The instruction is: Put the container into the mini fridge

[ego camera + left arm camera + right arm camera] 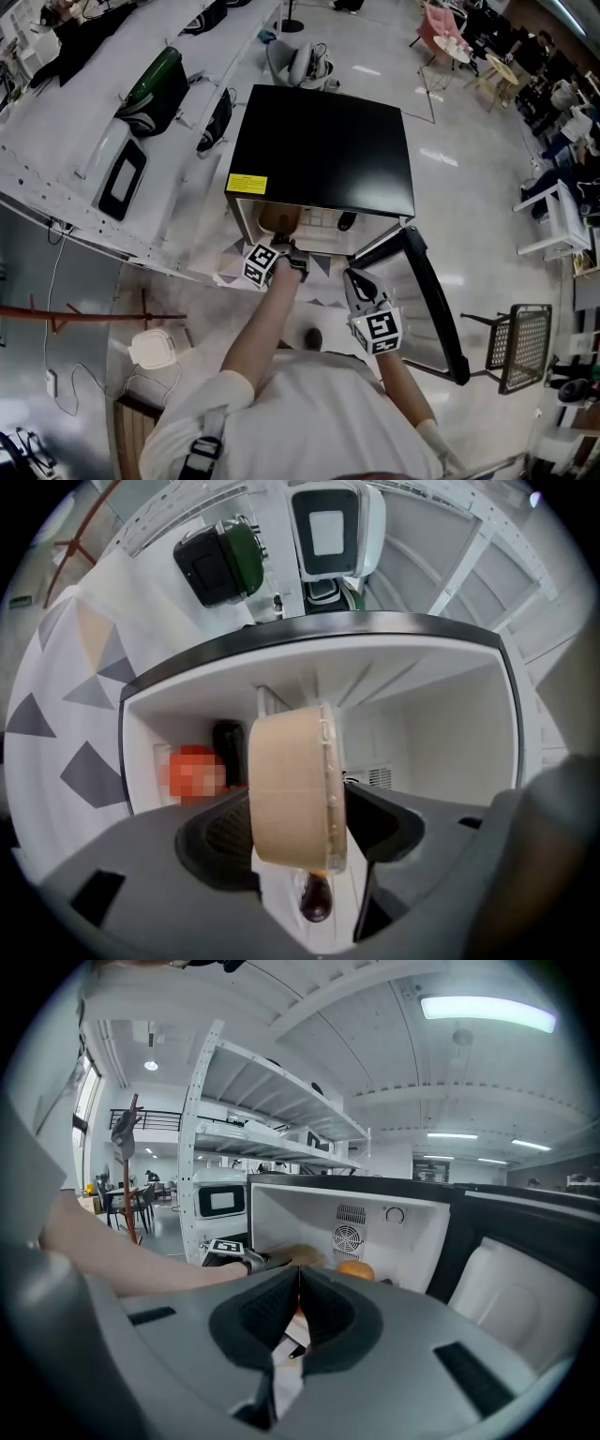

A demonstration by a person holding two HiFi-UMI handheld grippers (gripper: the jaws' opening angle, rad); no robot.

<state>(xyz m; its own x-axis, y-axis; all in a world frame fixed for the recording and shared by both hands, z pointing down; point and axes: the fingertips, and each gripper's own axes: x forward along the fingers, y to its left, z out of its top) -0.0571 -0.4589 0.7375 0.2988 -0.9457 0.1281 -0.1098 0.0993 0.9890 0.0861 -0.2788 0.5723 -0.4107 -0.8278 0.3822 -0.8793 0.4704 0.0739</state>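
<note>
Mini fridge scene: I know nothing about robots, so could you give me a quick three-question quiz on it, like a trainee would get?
1. True or false: the mini fridge has its door shut.
2. What does the left claw hold? A. a lidded tan container B. a bottle C. nothing
3. Fill in: the right claw has its jaws ___ (apart or together).
Key: 1 false, the door stands open; 2 A; 3 together.

stuff i can see around the work spot
left: a white rack [66, 131] carrying a green bag [155, 89]; right: a black mesh cart [517, 345].
</note>
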